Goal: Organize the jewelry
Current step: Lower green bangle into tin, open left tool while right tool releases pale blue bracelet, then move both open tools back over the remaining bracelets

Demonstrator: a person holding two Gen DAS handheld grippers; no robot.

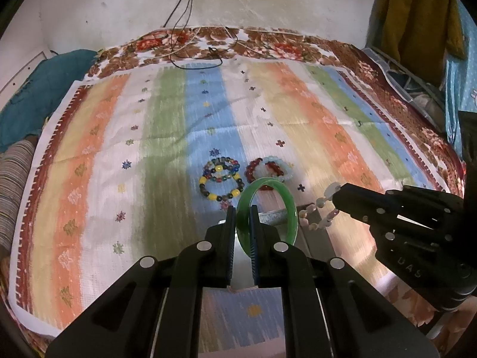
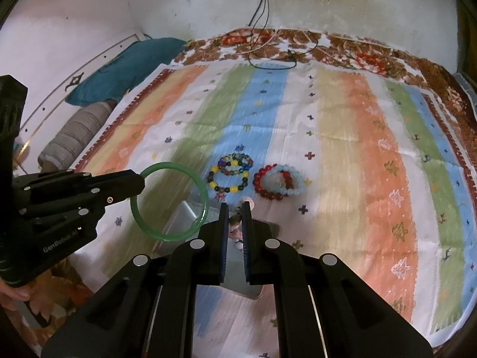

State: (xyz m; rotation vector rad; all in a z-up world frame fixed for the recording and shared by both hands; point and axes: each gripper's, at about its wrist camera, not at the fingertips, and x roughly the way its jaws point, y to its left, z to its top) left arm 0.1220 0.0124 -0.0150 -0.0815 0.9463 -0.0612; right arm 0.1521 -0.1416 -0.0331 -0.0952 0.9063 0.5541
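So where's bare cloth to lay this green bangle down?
Left of the multicolour bead bracelets, the green and orange stripes lie bare. Right of the red and pale-blue bracelets, bare too. The centre, around both piles and the grey tray, is crowded.

One green bangle (image 1: pixel 266 208), five beaded bracelets (image 1: pixel 222 179), two grippers (image 1: pixel 242 232).

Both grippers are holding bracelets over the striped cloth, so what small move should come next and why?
Probably lower the left gripper and set the green bangle on the cloth beside the two bead bracelet piles. It is shut on the bangle in the air, while the right gripper holds a pale bead bracelet.
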